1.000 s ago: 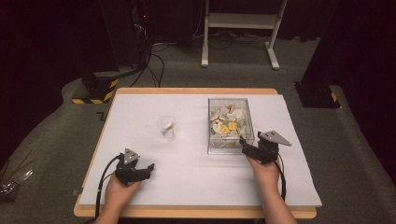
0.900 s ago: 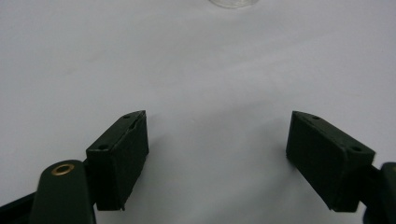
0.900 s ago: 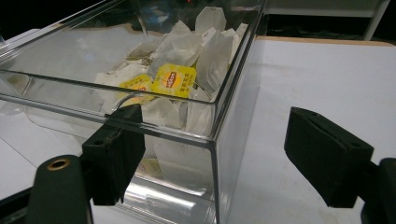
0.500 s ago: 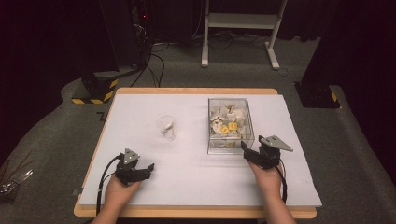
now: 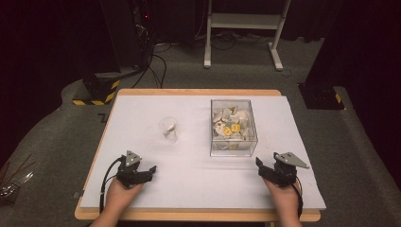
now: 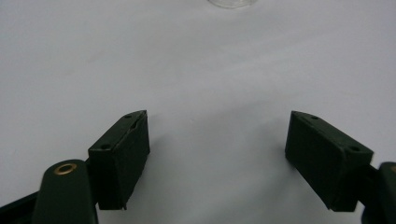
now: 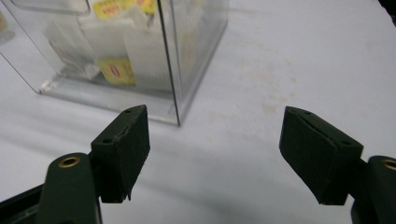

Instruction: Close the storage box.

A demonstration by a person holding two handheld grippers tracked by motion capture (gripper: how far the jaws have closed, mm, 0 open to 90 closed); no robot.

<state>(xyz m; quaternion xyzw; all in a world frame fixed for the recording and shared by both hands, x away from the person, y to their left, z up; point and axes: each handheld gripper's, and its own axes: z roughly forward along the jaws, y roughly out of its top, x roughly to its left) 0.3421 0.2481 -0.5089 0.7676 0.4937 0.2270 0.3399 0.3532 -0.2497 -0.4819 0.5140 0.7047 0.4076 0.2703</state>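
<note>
A clear plastic box [image 5: 233,126] with white and yellow packets inside stands on the white table [image 5: 189,179], right of centre. A small clear glass cup [image 5: 169,129] stands left of it. My left gripper [image 5: 150,169] rests near the front left, open, with bare table between its jaws [image 6: 217,140]; the cup's base [image 6: 232,3] shows at the top edge of the left gripper view. My right gripper [image 5: 259,165] sits near the front right, open and empty [image 7: 215,144]. The box's near corner [image 7: 175,84] rises just beyond its left jaw, and yellow-labelled packets [image 7: 114,70] show through the wall.
The table's wooden front edge [image 5: 189,216] runs below both hands. Beyond the table are a grey floor, black stands with yellow-black striped bases [image 5: 92,92] and a white metal frame [image 5: 243,28]. A faint stain [image 7: 271,79] marks the sheet right of the box.
My right gripper has drawn back from the box toward the front edge and slightly right. The left gripper has stayed put.
</note>
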